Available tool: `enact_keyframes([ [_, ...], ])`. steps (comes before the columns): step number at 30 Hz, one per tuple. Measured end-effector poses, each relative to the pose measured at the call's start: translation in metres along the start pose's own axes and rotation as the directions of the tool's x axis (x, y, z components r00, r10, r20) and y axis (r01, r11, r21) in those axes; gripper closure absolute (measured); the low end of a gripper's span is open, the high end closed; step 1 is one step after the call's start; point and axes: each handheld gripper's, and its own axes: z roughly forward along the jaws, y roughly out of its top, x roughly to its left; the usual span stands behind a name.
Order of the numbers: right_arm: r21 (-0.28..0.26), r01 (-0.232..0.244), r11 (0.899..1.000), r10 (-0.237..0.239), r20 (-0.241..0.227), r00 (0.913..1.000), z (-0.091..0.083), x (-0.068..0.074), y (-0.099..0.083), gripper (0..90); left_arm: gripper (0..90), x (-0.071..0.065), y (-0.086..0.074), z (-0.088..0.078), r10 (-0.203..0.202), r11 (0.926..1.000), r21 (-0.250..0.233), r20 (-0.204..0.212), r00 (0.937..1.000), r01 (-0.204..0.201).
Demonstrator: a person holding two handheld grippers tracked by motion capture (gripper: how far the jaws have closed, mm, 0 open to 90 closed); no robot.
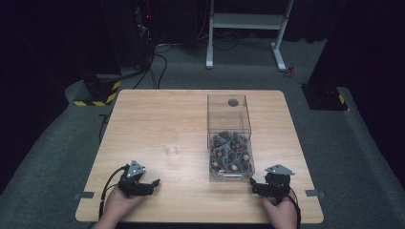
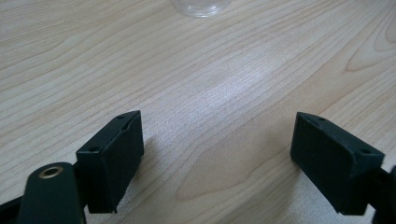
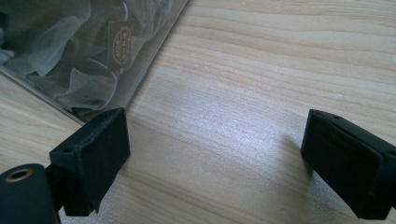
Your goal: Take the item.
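On the wooden table (image 1: 153,114) stands a clear plastic box (image 1: 229,138) holding several small grey pouches (image 1: 230,151) with reddish labels. A clear glass cup (image 1: 170,144) stands left of the box; its base (image 2: 201,7) shows at the top of the left gripper view. My left gripper (image 1: 154,183) rests open near the front left edge, its jaws wide apart over bare wood (image 2: 217,154). My right gripper (image 1: 253,183) sits open at the front right, just in front of the box's near corner (image 3: 93,56), with nothing between its jaws (image 3: 217,158).
A white desk frame (image 1: 246,28) stands on the grey floor beyond the table. Black and yellow striped bases (image 1: 98,93) sit at the back left, and cables (image 1: 153,62) run across the floor. Grey tape tabs (image 1: 83,195) mark the table's front corners.
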Motion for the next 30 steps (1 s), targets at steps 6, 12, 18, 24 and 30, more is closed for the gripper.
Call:
enact_keyframes([
  [6, 0.000, 0.001, 1.000, -0.001, -0.001, 1.0000, 0.0000, -0.0001, 0.0000, 7.7, 17.7, 0.0000, 0.0000, 0.0000, -0.003, 1.0000, 0.000, 0.002, 1.0000, 0.003],
  [12, 0.000, 0.009, 1.000, -0.009, -0.006, 0.9999, -0.0004, -0.0007, -0.0004, 7.7, 18.7, 0.0003, 0.0000, -0.0006, -0.007, 1.0000, 0.002, 0.003, 1.0000, 0.007],
  [18, 0.000, 0.016, 1.000, -0.016, -0.011, 0.9998, -0.0009, -0.0010, -0.0008, 7.7, 21.0, 0.0013, 0.0005, -0.0011, -0.007, 1.0000, 0.001, -0.006, 1.0000, 0.007],
  [24, 0.000, 0.016, 1.000, -0.016, -0.011, 0.9998, -0.0009, -0.0010, -0.0008, 7.7, 22.9, 0.0014, 0.0016, -0.0016, -0.011, 0.9999, 0.008, -0.011, 0.9999, 0.011],
  [30, 0.000, 0.013, 1.000, -0.013, -0.011, 0.9998, -0.0009, -0.0009, -0.0009, 7.7, 26.7, 0.0008, 0.0043, -0.0067, -0.011, 0.9997, -0.021, -0.015, 0.9998, 0.011],
])
